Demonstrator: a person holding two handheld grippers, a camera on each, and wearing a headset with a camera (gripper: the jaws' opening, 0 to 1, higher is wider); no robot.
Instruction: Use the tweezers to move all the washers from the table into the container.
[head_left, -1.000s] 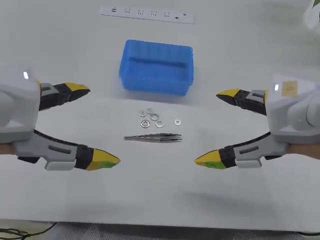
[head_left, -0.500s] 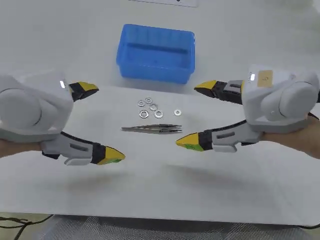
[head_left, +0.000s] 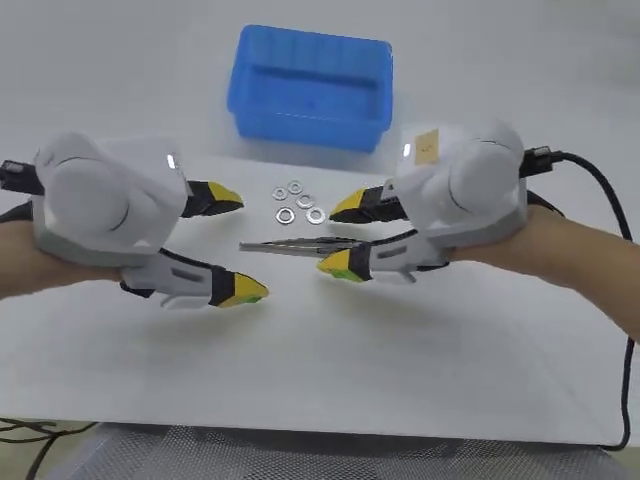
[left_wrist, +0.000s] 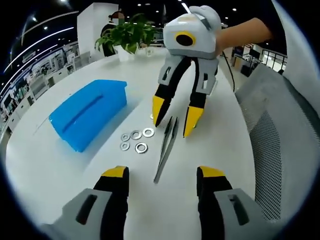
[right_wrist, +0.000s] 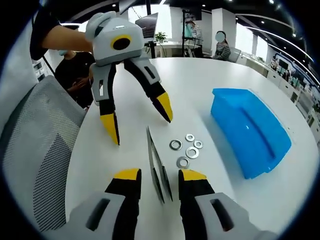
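Metal tweezers (head_left: 285, 246) lie flat on the white table (head_left: 330, 360), just in front of several washers (head_left: 296, 204). The blue container (head_left: 310, 85) stands beyond them. My right gripper (head_left: 335, 238) is open, its jaws straddling the right end of the tweezers (right_wrist: 156, 167), which run between them in the right gripper view; I cannot tell whether they touch. The left gripper (head_left: 238, 243) is open and holds nothing, hovering at the tweezers' left end (left_wrist: 165, 145). Beside the tweezers lie the washers (left_wrist: 136, 140) and, behind them, the container (left_wrist: 90, 112).
A black cable (head_left: 590, 190) trails from the right gripper across the table's right side. A mesh chair (right_wrist: 35, 150) stands beside the table. Potted plants (left_wrist: 127, 35) sit at the far edge. People stand in the background.
Both grippers have moved inward to the tweezers. The right gripper's jaws have narrowed and now straddle the tweezers' right end, hiding one washer. The head camera has also shifted.
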